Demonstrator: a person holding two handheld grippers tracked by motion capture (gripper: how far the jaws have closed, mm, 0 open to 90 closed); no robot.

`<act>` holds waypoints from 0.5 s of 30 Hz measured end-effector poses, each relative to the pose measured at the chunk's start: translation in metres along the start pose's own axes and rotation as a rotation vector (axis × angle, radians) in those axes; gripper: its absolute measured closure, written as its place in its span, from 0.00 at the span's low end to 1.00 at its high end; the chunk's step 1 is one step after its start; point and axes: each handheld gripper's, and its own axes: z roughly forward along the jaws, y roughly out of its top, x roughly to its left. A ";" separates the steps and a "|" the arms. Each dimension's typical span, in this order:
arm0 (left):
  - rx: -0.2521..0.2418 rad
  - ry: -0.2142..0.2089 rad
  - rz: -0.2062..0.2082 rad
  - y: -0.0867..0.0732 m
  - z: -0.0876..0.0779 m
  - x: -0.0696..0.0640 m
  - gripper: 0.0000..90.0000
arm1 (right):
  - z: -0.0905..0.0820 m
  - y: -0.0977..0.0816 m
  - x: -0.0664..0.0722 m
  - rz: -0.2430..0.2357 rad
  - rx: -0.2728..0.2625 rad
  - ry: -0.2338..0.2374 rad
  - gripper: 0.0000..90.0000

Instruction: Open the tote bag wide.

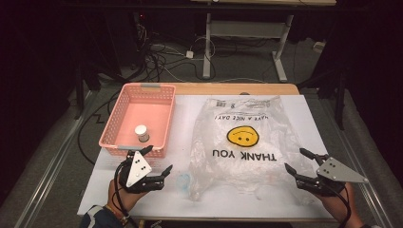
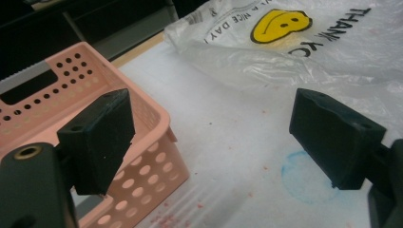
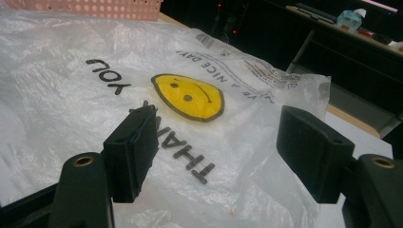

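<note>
A clear plastic bag [image 1: 242, 142] with a yellow smiley face and "THANK YOU" print lies flat on the white table cover [image 1: 185, 123]. The same bag [image 2: 304, 47] spreads across the far side of the left gripper view, and the bag [image 3: 95, 104] lies under the jaws in the right gripper view. My left gripper [image 1: 159, 161] stands open near the front left, between the bag and a pink basket [image 1: 124, 108]. My right gripper [image 1: 293, 160] hovers open at the bag's right front corner, nothing between its jaws.
The pink perforated basket [image 2: 157, 142] holds a small white-capped jar [image 1: 141, 133]. A faint blue ring mark [image 2: 304, 178] stains the cover by the left gripper. Beyond the table lie cables [image 1: 157, 57] and a desk frame [image 1: 247, 33] on the floor.
</note>
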 end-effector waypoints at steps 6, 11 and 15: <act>0.031 -0.019 0.026 0.000 0.005 -0.005 0.16 | -0.001 -0.001 -0.001 0.000 0.002 -0.003 0.35; 0.038 -0.019 0.035 -0.001 0.003 -0.006 0.16 | 0.006 -0.001 -0.003 -0.011 0.026 -0.004 0.35; 0.037 -0.013 0.031 -0.002 0.002 -0.004 0.16 | 0.013 0.001 -0.010 0.009 0.030 -0.014 0.37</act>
